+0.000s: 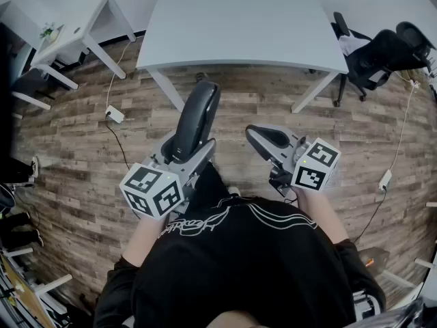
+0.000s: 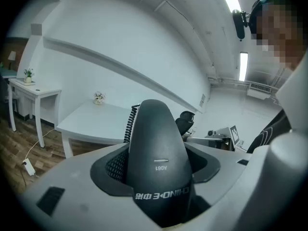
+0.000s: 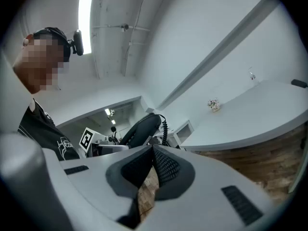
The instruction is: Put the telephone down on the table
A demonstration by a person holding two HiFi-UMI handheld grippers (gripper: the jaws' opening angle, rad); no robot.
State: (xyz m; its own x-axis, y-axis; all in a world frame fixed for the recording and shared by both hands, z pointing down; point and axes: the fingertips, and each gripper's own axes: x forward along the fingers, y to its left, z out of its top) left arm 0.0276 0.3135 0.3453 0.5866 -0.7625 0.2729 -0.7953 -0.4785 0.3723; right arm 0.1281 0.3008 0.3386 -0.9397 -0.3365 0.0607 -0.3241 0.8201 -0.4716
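Black plastic telephone handset (image 1: 198, 111), smooth and curved, sits clamped in my left gripper (image 1: 186, 154). The grey jaws stand wide around one end of it, and most of its length sticks out beyond them, up and forward. My right gripper (image 1: 263, 141) hangs beside it with its jaws pressed together at the tips on nothing, so it lends no support.

The handset is in the air over the brown wood-plank floor (image 1: 82, 149), and the white rectangular table (image 1: 239, 26) lies ahead, well apart from it.

My main worry is the grip. I judge that with so much of the handset overhanging the pads, a jolt on the way over could make it swing or creep out between them. The casing looks slick and tapered, which would help it slide, and a fall here would end on the planks, not the tabletop.

The black coiled cord (image 2: 130, 124) is the second risk. It trails off behind the handset and I cannot see where it leads. If it pulls taut or catches the table edge, it could drag the handset askew.

The last risk is at the table itself. If I let go before the handset rests flat, its rounded back could rock or roll. There is also a small pale ornament (image 2: 99, 97) on the tabletop, which I should keep away from.
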